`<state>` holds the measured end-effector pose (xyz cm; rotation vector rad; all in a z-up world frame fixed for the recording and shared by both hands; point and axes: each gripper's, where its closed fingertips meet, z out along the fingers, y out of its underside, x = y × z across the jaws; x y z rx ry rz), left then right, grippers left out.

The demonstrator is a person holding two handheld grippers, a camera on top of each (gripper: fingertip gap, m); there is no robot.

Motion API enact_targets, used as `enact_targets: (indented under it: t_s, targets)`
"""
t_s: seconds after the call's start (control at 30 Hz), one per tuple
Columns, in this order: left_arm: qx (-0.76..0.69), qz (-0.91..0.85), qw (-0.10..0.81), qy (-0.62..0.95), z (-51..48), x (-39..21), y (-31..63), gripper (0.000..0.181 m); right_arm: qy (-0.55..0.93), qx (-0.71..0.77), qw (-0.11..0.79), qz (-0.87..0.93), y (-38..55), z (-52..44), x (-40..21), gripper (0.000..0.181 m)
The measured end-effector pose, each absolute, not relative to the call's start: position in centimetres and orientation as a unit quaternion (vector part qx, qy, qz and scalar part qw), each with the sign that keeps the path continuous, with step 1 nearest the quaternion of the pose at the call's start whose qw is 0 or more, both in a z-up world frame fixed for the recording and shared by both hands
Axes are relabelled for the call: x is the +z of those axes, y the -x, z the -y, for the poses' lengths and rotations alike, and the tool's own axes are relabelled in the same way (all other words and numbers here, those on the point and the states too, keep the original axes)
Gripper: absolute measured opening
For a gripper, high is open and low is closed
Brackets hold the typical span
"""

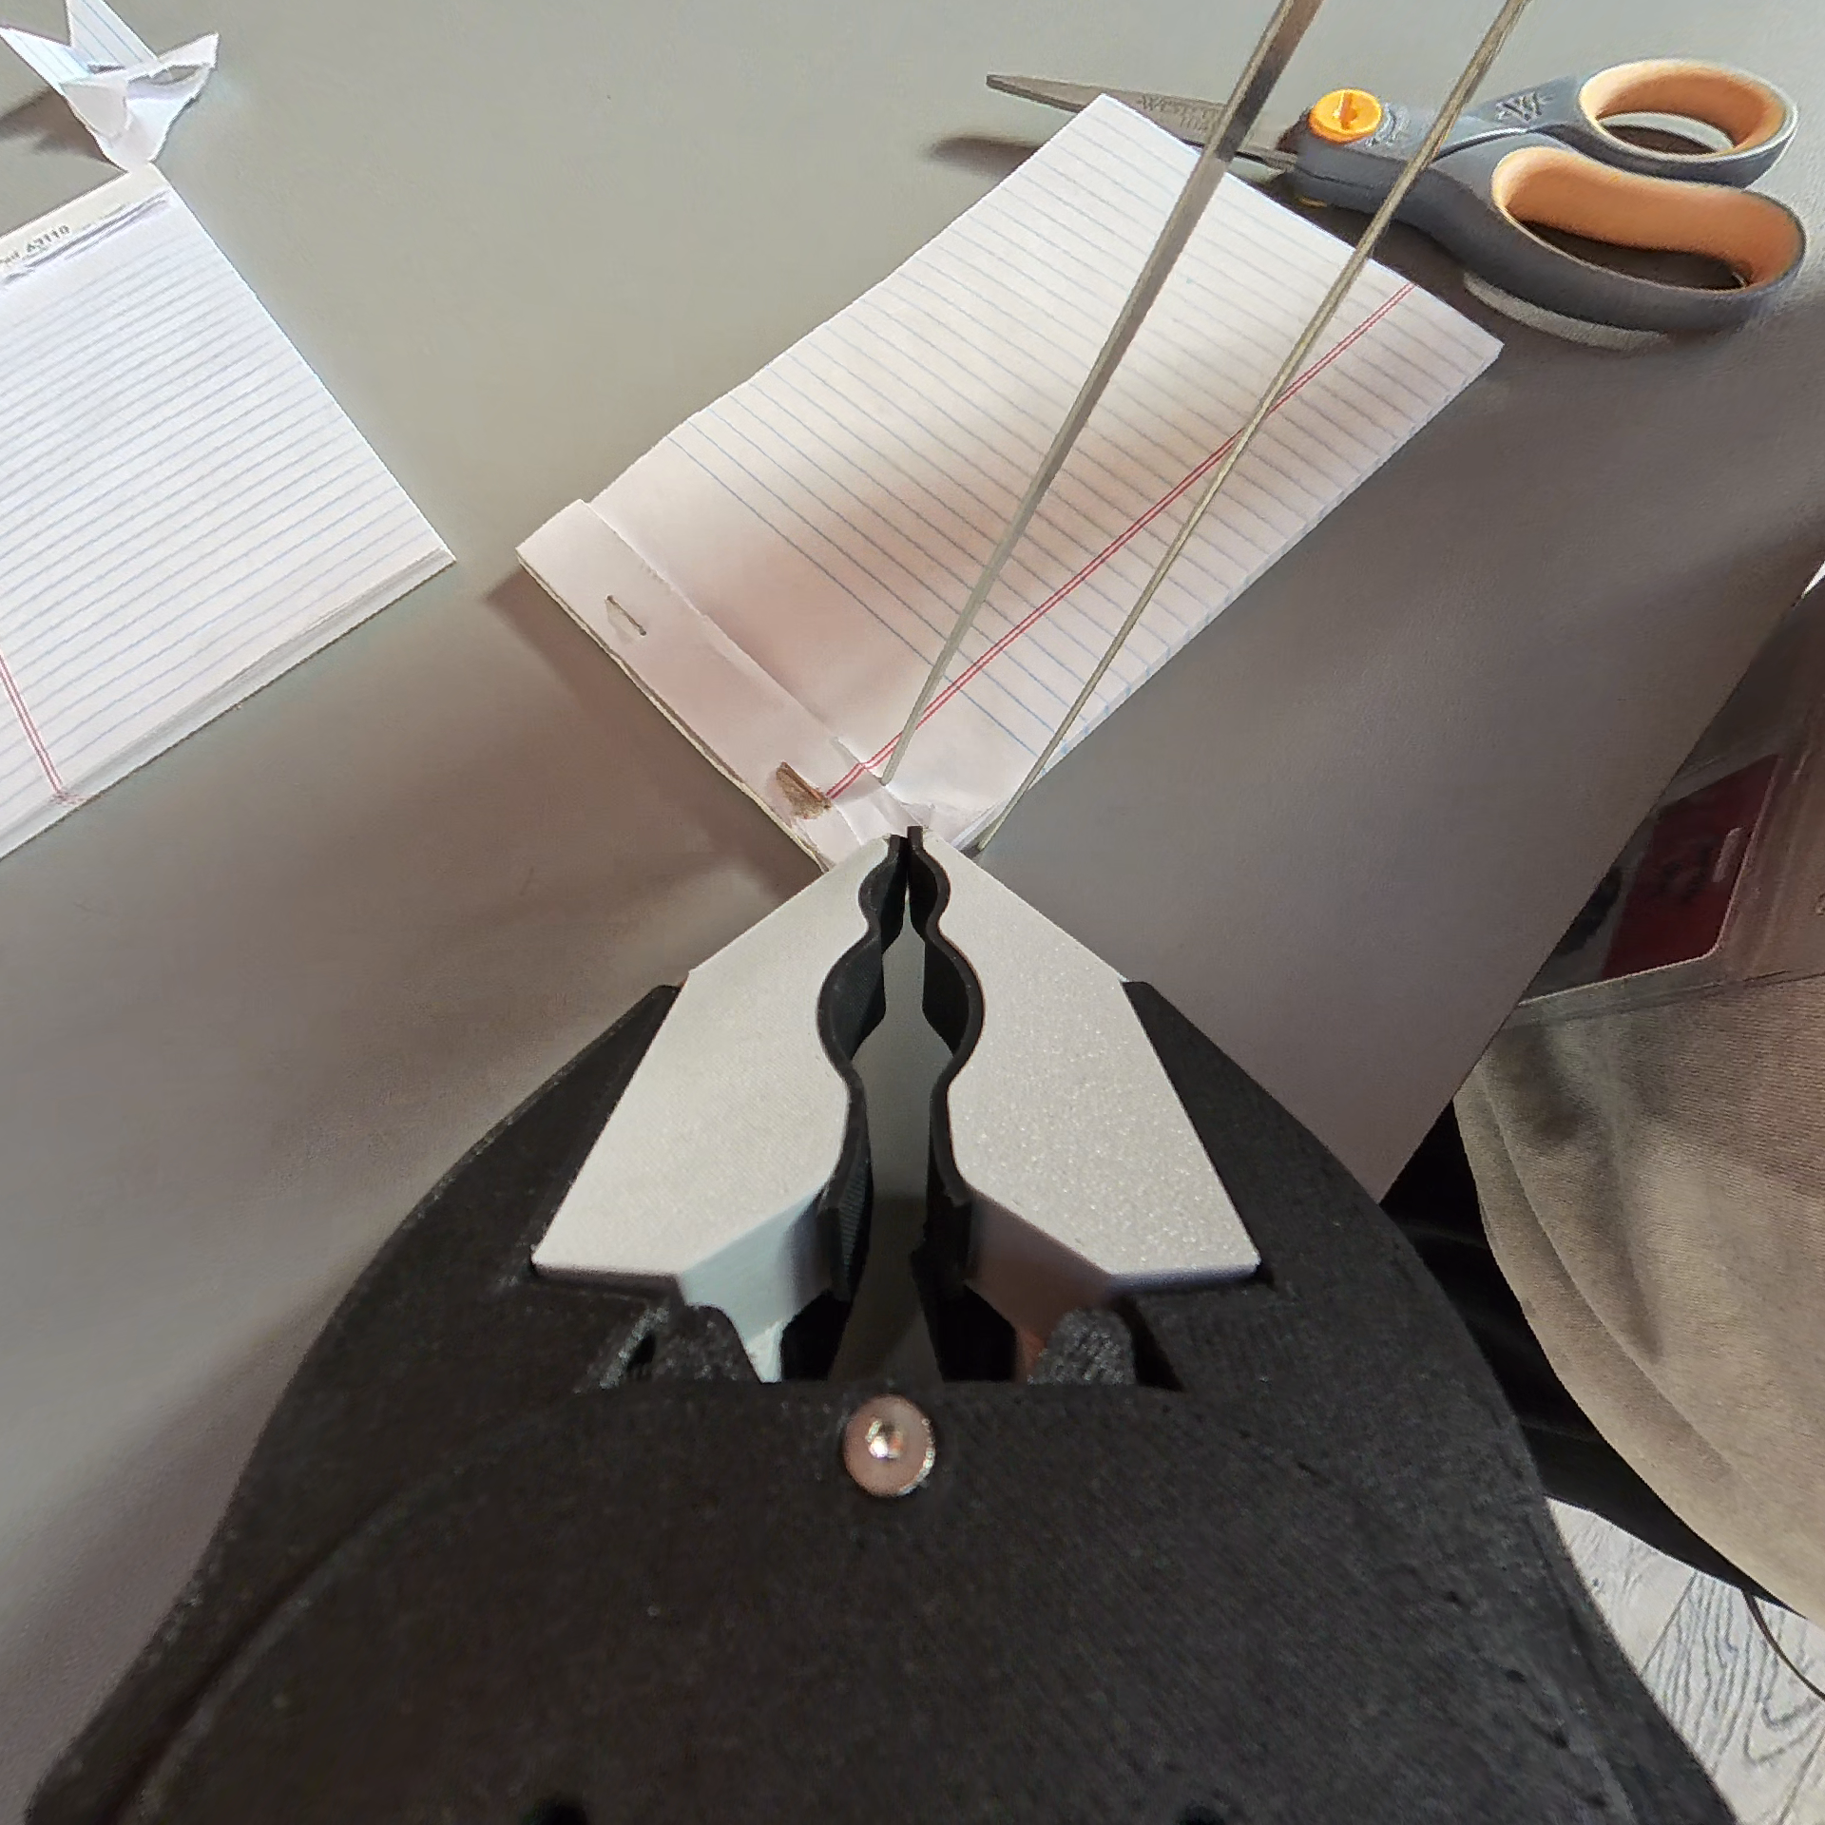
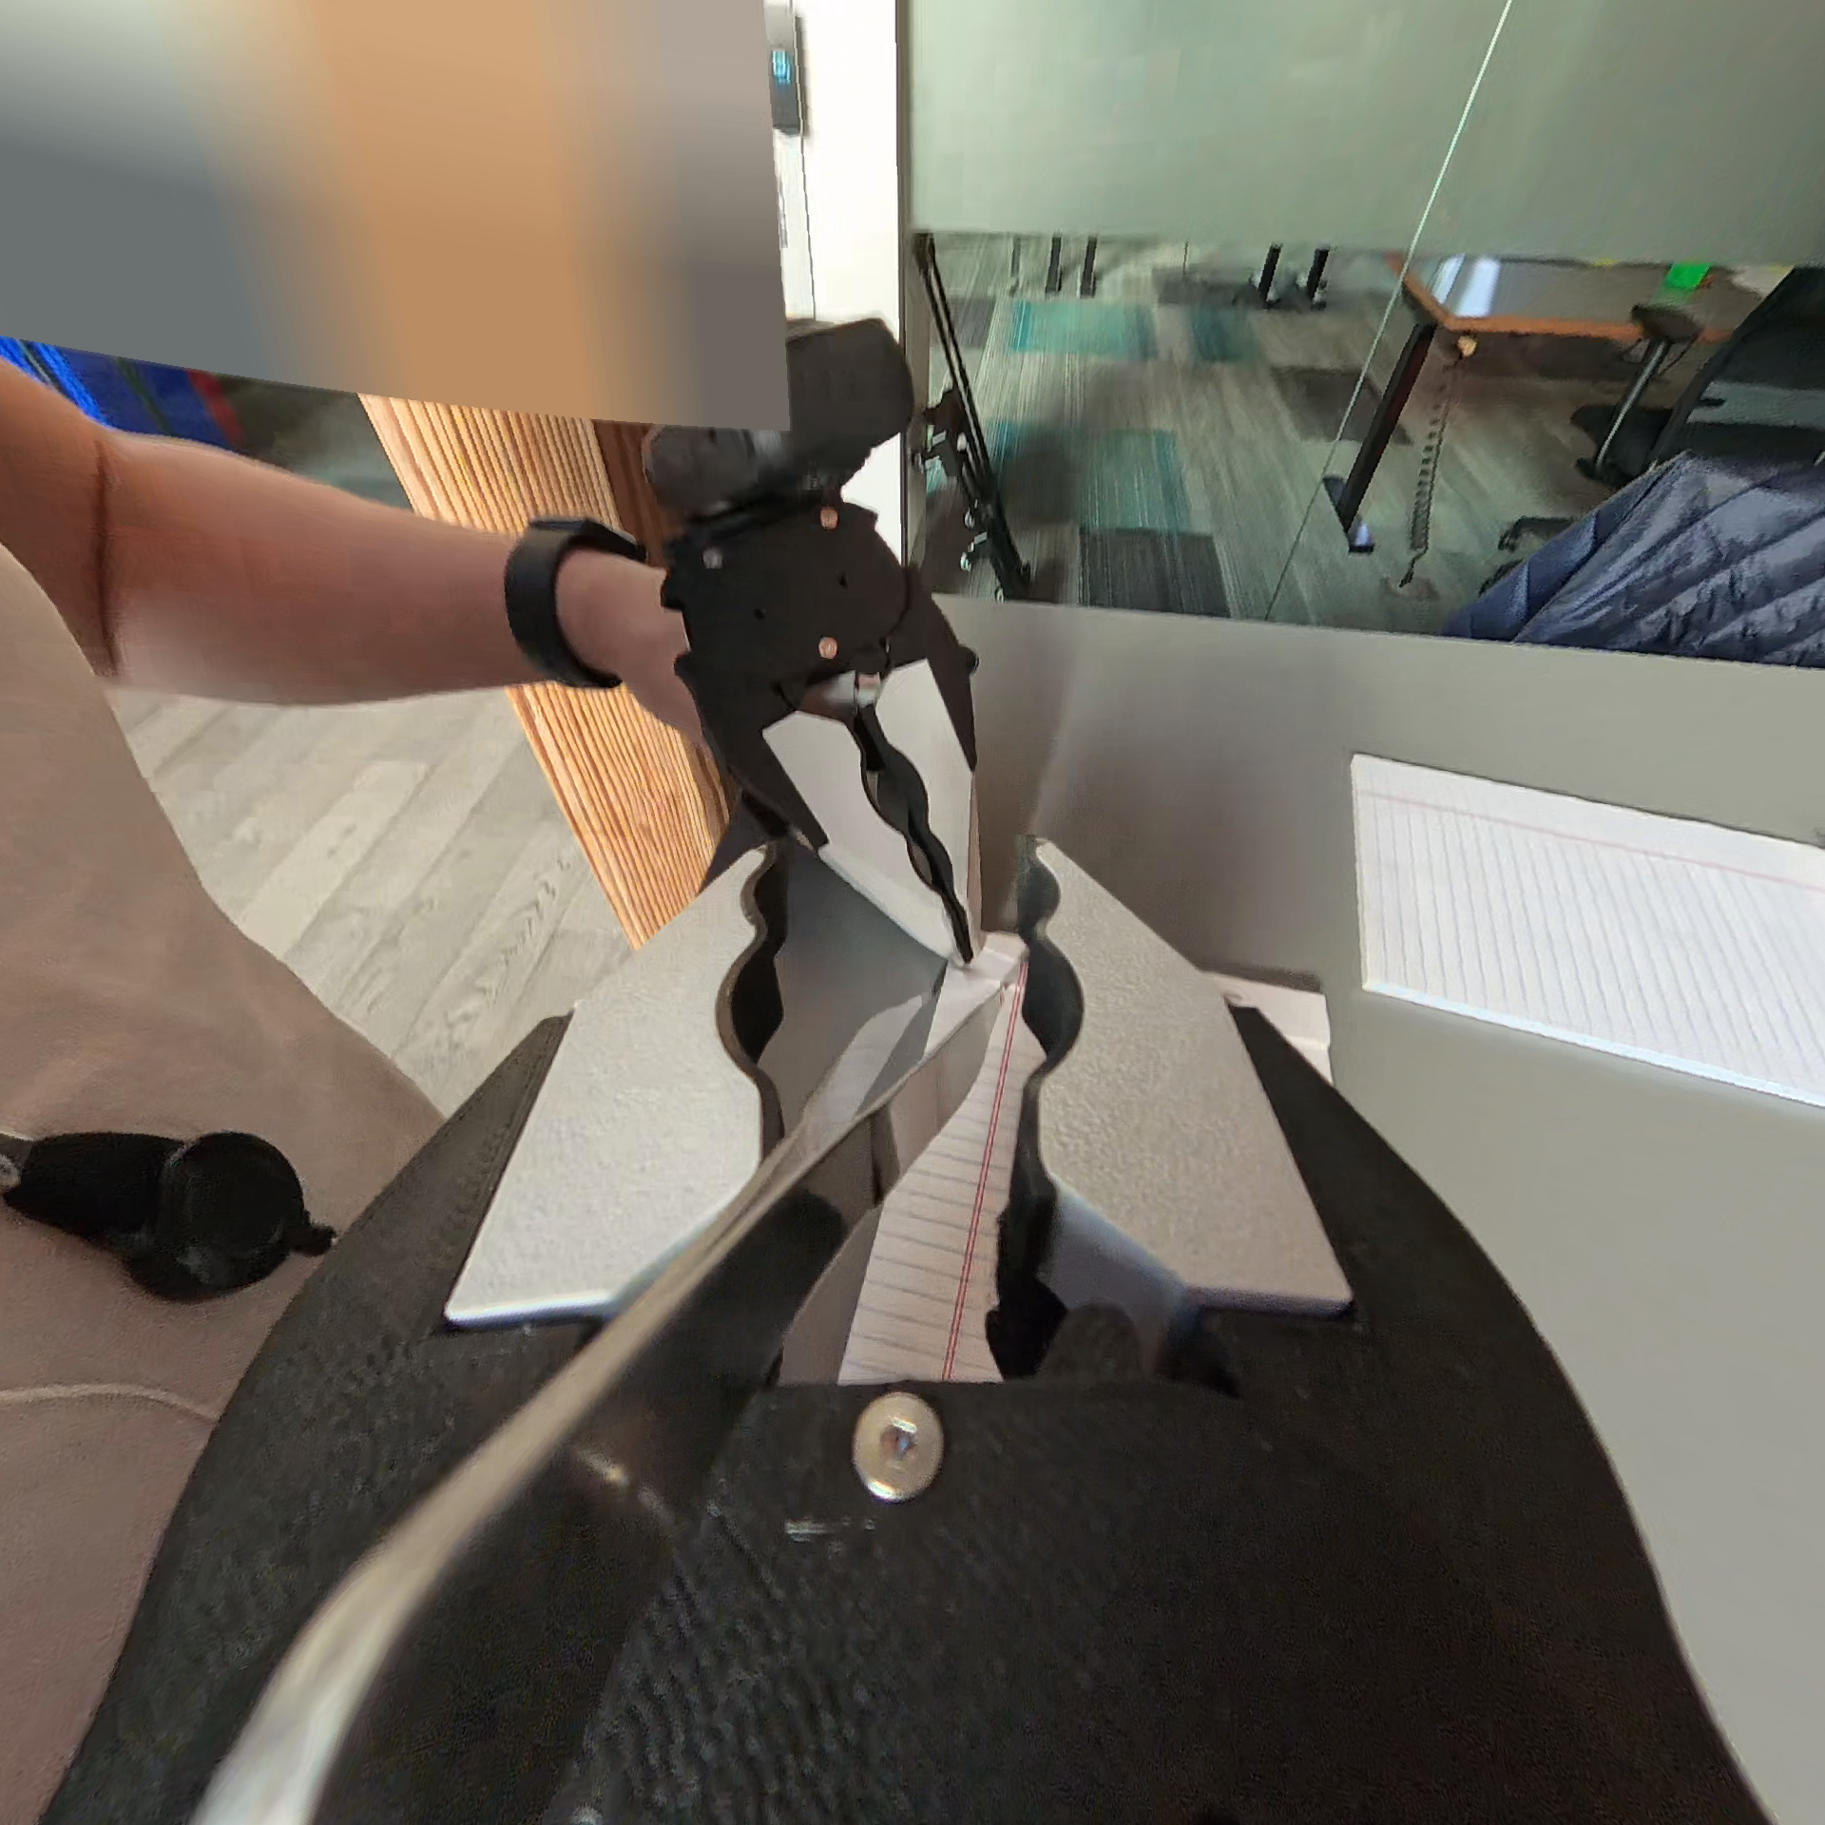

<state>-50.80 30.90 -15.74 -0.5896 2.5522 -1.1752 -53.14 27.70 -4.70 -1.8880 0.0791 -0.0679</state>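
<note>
Notepad (image 1: 997, 474): corner pinched by left gripper (image 1: 910, 841) — jaws closed on it, steadying it.
Right gripper (image 2: 894, 879): jaws wide, carrying metal tweezers (image 1: 1106, 395) — tips (image 1: 894, 775) at binding.
Scissors (image 1: 1541, 188): near the far corner.

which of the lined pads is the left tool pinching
The lined pad with the torn binding strip, beside the scissors; the left tool clamps its corner.

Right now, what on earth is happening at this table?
A person works two hand-held tongs over a grey table. The left tongs are clamped shut on the near corner of a lined notepad. Two long thin metal blades come in from the far side, their tips spread by that corner. The right tongs stand open with one blade crossing them; what holds the blades is hidden. Orange-handled scissors and a second pad lie nearby.
</note>
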Motion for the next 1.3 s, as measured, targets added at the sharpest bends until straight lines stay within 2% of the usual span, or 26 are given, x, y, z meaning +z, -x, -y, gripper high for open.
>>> enact_targets:
  t_s: [0.13,0.23,0.4,0.57,0.77,1.03,1.13,1.23,1.3]
  targets:
    - [-0.406,-0.88,0.134,0.208,-30.9,-15.7,50.8,0.0,0.861,-0.032,0.508,-0.007,53.3,-27.6,-7.8,0.045]
    - [-0.406,-0.879,0.135,0.211,-30.9,-15.7,50.8,0.0,0.868,-0.014,0.496,-0.021,53.0,-27.4,-7.9,0.044]
    - [-0.405,-0.878,0.136,0.214,-30.9,-15.7,50.8,0.0,0.872,0.0,0.482,-0.083,51.9,-27.1,-7.9,0.054]
    - [-0.406,-0.878,0.136,0.216,-30.9,-15.7,50.8,0.0,0.882,0.008,0.463,-0.083,52.2,-26.7,-8.4,0.047]
    - [-0.406,-0.877,0.134,0.217,-30.9,-15.7,50.8,0.0,0.85,0.009,0.527,-0.013,53.1,-27.2,-7.9,0.045]
    - [-0.407,-0.877,0.131,0.219,-30.9,-15.7,50.8,0.0,0.797,-0.001,0.602,-0.047,52.4,-27.6,-6.5,0.049]
    - [-0.407,-0.877,0.131,0.219,-30.9,-15.7,50.8,0.0,0.771,0.052,0.63,-0.079,52.3,-27.7,-6.0,0.036]
    - [-0.408,-0.877,0.13,0.219,-30.9,-15.7,50.8,0.0,0.788,0.103,0.598,-0.105,51.9,-27.7,-7.3,0.05]
    - [-0.408,-0.877,0.13,0.219,-30.9,-15.7,50.8,0.0,0.78,0.09,0.611,-0.099,51.7,-27.8,-6.9,0.05]
